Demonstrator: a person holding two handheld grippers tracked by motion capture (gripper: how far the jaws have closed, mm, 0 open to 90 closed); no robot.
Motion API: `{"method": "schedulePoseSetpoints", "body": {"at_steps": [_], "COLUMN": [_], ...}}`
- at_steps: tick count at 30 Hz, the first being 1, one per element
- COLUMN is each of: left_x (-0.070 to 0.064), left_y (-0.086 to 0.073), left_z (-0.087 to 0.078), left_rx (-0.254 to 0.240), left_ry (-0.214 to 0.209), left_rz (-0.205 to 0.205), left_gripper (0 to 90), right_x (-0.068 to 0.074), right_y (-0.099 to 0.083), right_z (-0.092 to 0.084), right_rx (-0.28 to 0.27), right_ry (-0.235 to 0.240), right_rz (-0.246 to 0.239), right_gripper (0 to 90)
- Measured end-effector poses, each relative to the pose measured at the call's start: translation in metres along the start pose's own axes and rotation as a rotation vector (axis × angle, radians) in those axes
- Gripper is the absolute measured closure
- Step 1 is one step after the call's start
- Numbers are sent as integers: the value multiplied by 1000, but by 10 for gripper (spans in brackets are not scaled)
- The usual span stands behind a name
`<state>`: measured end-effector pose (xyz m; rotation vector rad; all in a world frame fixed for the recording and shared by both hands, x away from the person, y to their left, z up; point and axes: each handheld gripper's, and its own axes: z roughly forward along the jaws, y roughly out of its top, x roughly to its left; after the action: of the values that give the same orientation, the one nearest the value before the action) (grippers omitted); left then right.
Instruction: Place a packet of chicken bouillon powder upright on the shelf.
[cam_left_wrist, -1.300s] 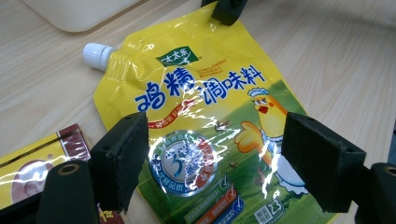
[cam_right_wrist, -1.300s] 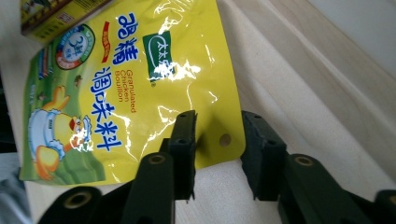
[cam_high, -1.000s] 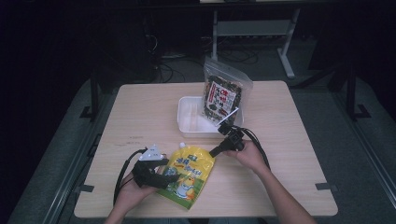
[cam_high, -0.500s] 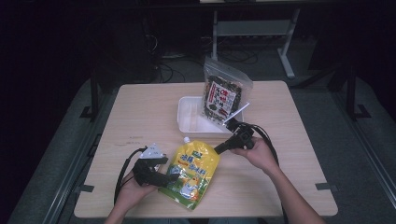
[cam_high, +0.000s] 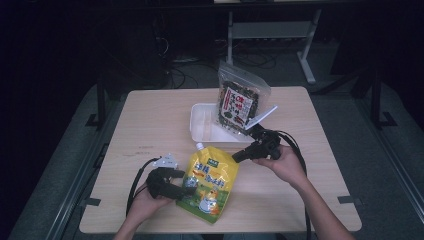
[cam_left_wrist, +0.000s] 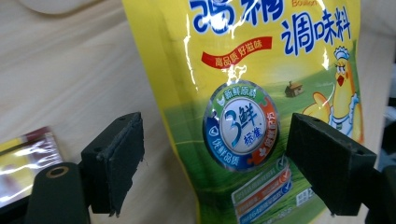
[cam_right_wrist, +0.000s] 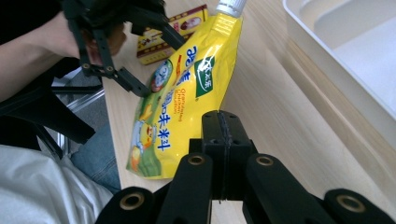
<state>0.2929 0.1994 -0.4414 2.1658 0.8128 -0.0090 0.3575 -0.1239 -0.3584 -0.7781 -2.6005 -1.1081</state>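
Note:
A yellow spouted seasoning pouch (cam_high: 211, 181) lies flat on the table near the front edge. My left gripper (cam_high: 188, 190) is at its left side. In the left gripper view the left gripper (cam_left_wrist: 223, 161) is open, its jaws have just been opening, and the pouch (cam_left_wrist: 243, 70) runs between the pads without either pressing on it. My right gripper (cam_high: 236, 158) hovers just right of the pouch's top, held above the table. Its jaws (cam_right_wrist: 223, 126) are shut with nothing in them, and the pouch (cam_right_wrist: 187, 84) lies beyond them.
A white divided tray (cam_high: 202, 127) sits at the table's middle back, with a clear seaweed bag (cam_high: 240, 102) standing against its right side. A small red and yellow packet (cam_right_wrist: 168, 32) lies on the table by the left hand.
The right hand has lifted and drifted slightly right, away from the pouch's top. The pouch has shifted a little. The left hand has stayed put.

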Motion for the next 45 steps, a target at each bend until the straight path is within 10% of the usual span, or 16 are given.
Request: {"method": "schedulePoseSetpoints", "body": {"at_steps": [11,20,34,45], "left_x": [7,11,2,2], "left_y": [0,-2,2,3], "left_z": [3,-6,-10,-12], "left_rx": [-33,-98,-110,-109], "left_ry": [-158,-214,-223,-221], "left_rz": [-74,-90,-18,-2], "left_gripper": [378,764,806,804], "right_x": [13,15,9,9], "right_y": [5,9,29,44], "right_z": [-12,-21,-5,13], "right_rx": [-21,-21,68,135], "right_ry": [-5,-34,-8,44], "right_rz": [-42,-63,-76,-73], "right_gripper": [899,899,713,834]}}
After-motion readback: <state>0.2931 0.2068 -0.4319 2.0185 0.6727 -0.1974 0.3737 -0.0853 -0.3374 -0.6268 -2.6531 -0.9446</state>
